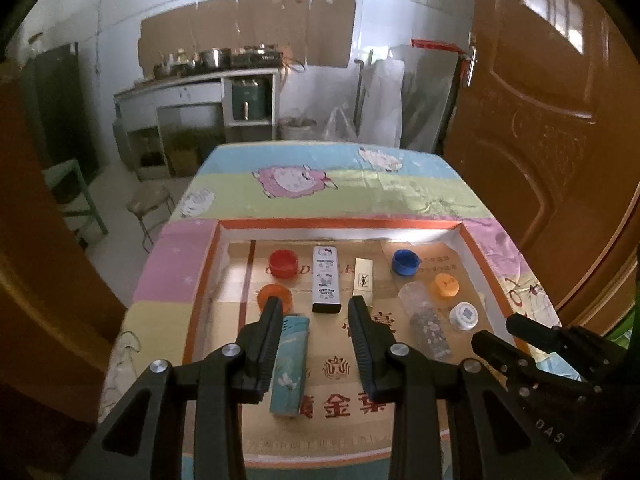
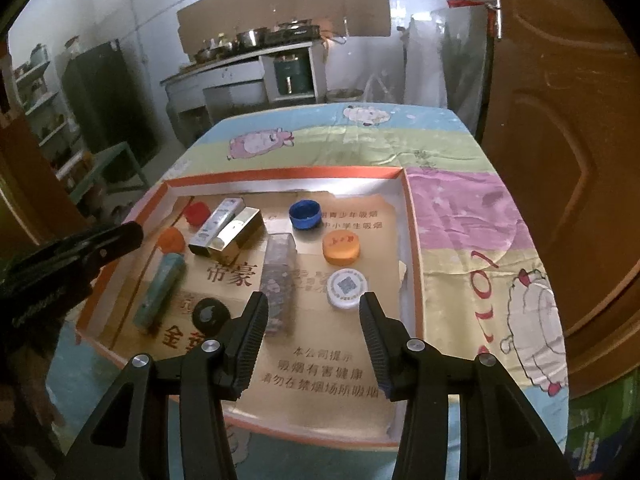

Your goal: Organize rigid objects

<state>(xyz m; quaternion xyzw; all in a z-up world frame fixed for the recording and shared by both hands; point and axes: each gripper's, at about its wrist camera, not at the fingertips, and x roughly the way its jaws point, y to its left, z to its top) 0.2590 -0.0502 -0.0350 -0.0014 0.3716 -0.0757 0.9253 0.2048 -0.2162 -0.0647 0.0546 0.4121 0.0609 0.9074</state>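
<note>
Covering table, striped cartoon-sheep cloth (image 1: 360,196), kitchen counter (image 1: 192,80) behind (cluttered), brown door (image 1: 552,120)

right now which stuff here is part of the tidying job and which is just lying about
Job: tray, red cap, blue cap, orange cap, white cap, teal lighter, white box, gold box.

Lying about: stool, door, pots.

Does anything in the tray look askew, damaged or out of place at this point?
Mostly tidy: caps and boxes lie in rough rows in the tray. The black cap sits alone near the front edge, away from the other caps, and the gold box leans against the white box rather than lying parallel. No spill or damage shows.
</note>
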